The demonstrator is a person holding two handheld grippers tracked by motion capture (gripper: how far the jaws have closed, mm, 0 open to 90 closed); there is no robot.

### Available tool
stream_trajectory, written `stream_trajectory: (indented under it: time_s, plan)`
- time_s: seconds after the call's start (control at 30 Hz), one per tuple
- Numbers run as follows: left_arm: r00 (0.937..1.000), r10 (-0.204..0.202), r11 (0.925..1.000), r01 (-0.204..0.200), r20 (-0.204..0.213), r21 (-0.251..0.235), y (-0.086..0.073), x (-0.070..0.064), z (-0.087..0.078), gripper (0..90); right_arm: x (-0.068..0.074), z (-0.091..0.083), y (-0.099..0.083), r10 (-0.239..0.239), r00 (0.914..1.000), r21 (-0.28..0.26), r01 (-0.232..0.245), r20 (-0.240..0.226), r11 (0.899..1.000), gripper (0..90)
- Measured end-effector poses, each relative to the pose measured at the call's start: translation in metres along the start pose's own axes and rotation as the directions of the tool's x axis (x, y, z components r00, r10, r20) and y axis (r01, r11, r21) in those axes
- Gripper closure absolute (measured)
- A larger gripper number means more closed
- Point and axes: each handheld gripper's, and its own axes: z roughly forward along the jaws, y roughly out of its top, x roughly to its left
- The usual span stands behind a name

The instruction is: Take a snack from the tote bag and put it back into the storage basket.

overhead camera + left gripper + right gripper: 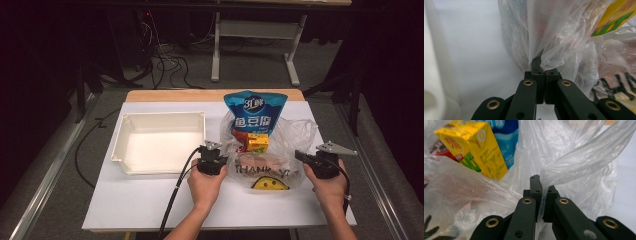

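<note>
A clear plastic bag (270,165) printed with black letters and a yellow smiley lies on the white table, right of centre. Inside it sit a yellow drink carton (257,142) (482,152), a tall blue snack bag (254,112) and a reddish packet. My left gripper (216,150) (541,65) is shut on the bag's left edge (544,42). My right gripper (302,156) (541,185) is shut on a twisted handle of the plastic bag (584,157) at its right side. A hand holds each gripper.
An empty white tray (124,145) stands left of the bag, close to my left gripper. A black cable (175,195) trails from the left gripper toward the table's near edge. Behind the table are metal table legs and cables on the floor.
</note>
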Motion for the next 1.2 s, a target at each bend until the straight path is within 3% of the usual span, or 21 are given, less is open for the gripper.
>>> stream_trajectory:
  time_s: [0.23,0.37,0.4,0.43,0.47,0.5,0.53,0.67,0.7,0.73,0.83,0.87,1.1,1.17,1.2]
  plan:
    - [0.9993,-0.037,0.9989,0.036,0.011,0.031,-0.018,0.005,0.011,89.1,0.000,0.007,-0.007,0.005,0.9988,0.024,-0.004,-0.049,1.000,90.0]
    - [0.9989,-0.035,0.9990,0.035,0.031,0.027,-0.023,0.003,0.013,87.8,0.005,0.007,-0.005,-0.024,0.9995,0.006,0.024,-0.021,1.000,90.0]
    - [0.9978,-0.040,0.9989,0.039,0.053,0.026,-0.023,0.002,0.012,86.2,0.004,0.002,-0.004,-0.008,0.9999,-0.022,0.008,-0.009,1.000,90.0]
    - [0.9962,-0.045,0.9986,0.043,0.075,0.030,-0.023,0.001,0.012,86.2,0.004,0.002,-0.004,-0.008,0.9999,-0.022,0.008,-0.009,1.000,90.0]
    - [0.9939,-0.052,0.9985,0.049,0.097,0.026,-0.022,-0.002,0.009,82.1,0.001,-0.003,-0.004,0.003,0.9996,-0.021,-0.002,0.029,1.000,90.0]
    - [0.9939,-0.052,0.9985,0.049,0.097,0.026,-0.022,-0.002,0.009,80.7,0.001,-0.003,-0.004,0.003,0.9996,-0.021,-0.002,0.029,1.000,90.0]
    - [0.9925,-0.048,0.9987,0.045,0.112,0.025,-0.020,-0.004,0.006,80.0,-0.002,-0.005,-0.008,-0.002,0.9978,0.009,0.002,0.066,1.000,90.0]
    - [0.9900,-0.044,0.9989,0.042,0.134,0.021,-0.019,-0.006,0.006,82.4,-0.004,-0.009,-0.016,0.013,0.9969,0.020,-0.014,0.077,1.000,90.0]
    - [0.9866,-0.039,0.9990,0.034,0.159,0.029,-0.019,-0.006,0.005,87.2,-0.004,-0.011,-0.016,0.019,0.9966,0.025,-0.021,0.080,0.999,90.0]
    - [0.9818,-0.039,0.9990,0.034,0.186,0.029,-0.019,-0.007,0.004,89.2,-0.002,-0.013,-0.017,-0.001,0.9930,0.039,-0.004,0.118,0.999,90.0]
    - [0.9797,-0.034,0.9993,0.030,0.198,0.021,-0.017,-0.010,0.002,89.0,-0.003,-0.011,-0.019,-0.029,0.9873,0.055,0.020,0.156,0.998,90.0]
    - [0.9750,-0.042,0.9990,0.038,0.218,0.022,-0.016,-0.012,0.001,88.9,-0.007,-0.007,-0.021,-0.027,0.9848,0.074,0.014,0.172,0.997,90.0]
    - [0.9711,-0.052,0.9985,0.047,0.233,0.028,-0.017,-0.012,0.007,89.0,-0.015,0.005,-0.029,0.043,0.9915,0.072,-0.052,0.123,0.996,90.0]
    - [0.9718,-0.063,0.9977,0.056,0.227,0.039,-0.018,-0.011,0.008,89.1,-0.014,0.006,-0.031,0.073,0.9939,0.068,-0.078,0.083,0.995,90.0]
    - [0.9744,-0.077,0.9969,0.071,0.212,0.035,-0.020,-0.007,0.006,89.1,-0.010,0.006,-0.032,0.102,0.9945,0.073,-0.103,0.024,0.992,90.0]
